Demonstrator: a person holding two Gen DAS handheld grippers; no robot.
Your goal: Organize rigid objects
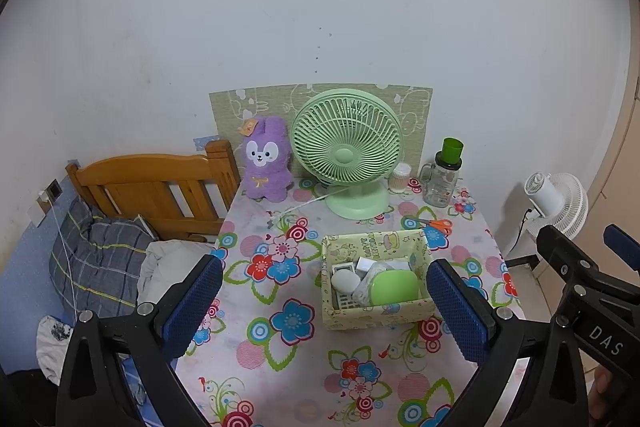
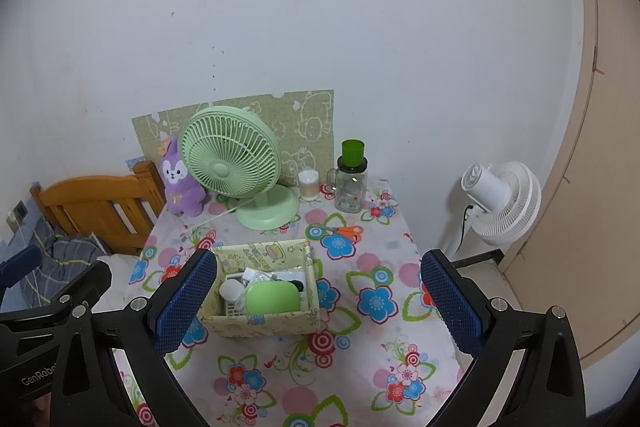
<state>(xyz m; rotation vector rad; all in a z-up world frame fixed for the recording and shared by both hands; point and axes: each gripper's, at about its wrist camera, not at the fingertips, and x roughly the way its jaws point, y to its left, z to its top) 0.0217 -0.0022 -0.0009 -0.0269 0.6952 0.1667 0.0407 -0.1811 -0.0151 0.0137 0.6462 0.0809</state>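
Fingers [image 1: 456, 307] of both grippers spread, holding nothing; reaching for the scissors [image 1: 434, 224] could topple the glass jar [image 1: 442, 179] just behind.

The right gripper [image 2: 320, 303] hangs wide apart above the floral table [image 2: 360, 367], holding nothing. A yellow box [image 2: 266, 319] of small items sits near its left finger, orange scissors [image 2: 346, 231] beyond.

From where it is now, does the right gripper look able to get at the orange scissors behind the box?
Probably yes. The right gripper is open and holds nothing; the scissors lie flat on the tablecloth, apart from the box and glass jar.
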